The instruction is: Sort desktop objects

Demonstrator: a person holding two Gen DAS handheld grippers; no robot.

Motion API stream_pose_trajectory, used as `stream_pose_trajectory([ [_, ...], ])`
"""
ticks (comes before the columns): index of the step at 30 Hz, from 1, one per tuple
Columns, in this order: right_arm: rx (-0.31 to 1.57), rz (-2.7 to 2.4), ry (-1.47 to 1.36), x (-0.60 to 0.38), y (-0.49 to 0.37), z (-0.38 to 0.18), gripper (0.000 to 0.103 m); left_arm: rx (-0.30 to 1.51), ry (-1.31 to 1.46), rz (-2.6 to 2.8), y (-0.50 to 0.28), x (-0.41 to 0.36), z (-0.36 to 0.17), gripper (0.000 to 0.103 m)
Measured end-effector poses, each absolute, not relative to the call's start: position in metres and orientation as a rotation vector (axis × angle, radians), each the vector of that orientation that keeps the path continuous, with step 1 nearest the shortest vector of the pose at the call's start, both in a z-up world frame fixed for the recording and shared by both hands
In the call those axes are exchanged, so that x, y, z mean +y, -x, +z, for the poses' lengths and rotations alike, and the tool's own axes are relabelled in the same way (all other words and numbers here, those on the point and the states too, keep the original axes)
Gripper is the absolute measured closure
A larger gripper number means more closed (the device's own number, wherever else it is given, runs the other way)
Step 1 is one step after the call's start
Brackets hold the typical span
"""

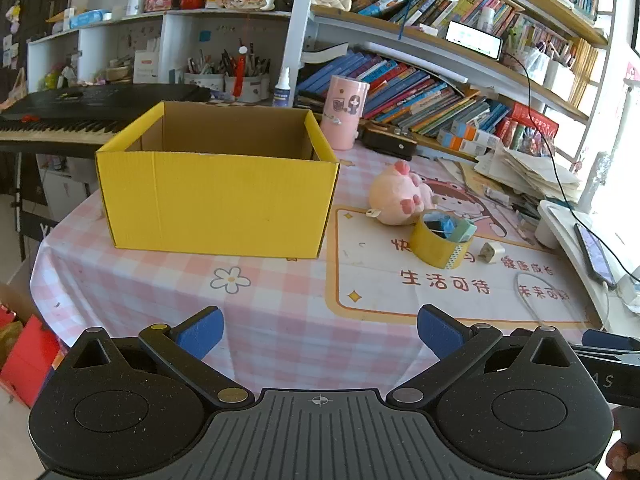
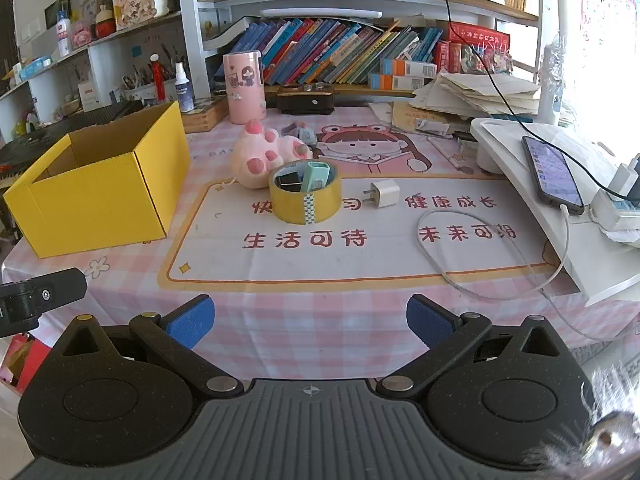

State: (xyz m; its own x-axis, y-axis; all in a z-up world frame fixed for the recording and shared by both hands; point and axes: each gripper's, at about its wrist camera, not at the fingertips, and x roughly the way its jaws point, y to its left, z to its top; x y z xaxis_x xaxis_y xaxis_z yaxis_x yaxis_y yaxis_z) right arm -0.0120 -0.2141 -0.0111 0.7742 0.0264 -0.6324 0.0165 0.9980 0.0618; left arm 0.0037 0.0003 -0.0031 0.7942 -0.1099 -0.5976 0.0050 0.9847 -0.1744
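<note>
An open yellow cardboard box (image 1: 216, 196) (image 2: 96, 196) stands empty on the left of the pink checked tablecloth. To its right lie a pink plush toy (image 1: 396, 196) (image 2: 264, 156), a yellow tape roll (image 1: 440, 240) (image 2: 306, 196) with small items inside its ring, and a white charger plug (image 1: 492, 252) (image 2: 382, 194). A white cable (image 2: 480, 264) loops on the mat at the right. My left gripper (image 1: 320, 332) hangs open over the table's near edge, nothing between its blue pads. My right gripper (image 2: 310, 318) is open too, short of the tape roll.
A pink cylindrical holder (image 1: 344, 112) (image 2: 244, 88) and a dark case (image 2: 306, 100) stand at the back before rows of books. A white stand (image 2: 560, 200) with a phone (image 2: 552, 176) and a paper stack (image 2: 476, 92) fill the right. A keyboard (image 1: 60, 124) sits far left.
</note>
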Motion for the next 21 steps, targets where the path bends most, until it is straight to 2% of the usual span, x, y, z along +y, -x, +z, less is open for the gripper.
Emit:
stream_pose_trajectory([
  [21,0.690,0.009,-0.052,-0.2129,0.0108,-0.0094,0.000,0.673,0.187,-0.063,-0.0047,0.0035,-0.0034,0.000],
])
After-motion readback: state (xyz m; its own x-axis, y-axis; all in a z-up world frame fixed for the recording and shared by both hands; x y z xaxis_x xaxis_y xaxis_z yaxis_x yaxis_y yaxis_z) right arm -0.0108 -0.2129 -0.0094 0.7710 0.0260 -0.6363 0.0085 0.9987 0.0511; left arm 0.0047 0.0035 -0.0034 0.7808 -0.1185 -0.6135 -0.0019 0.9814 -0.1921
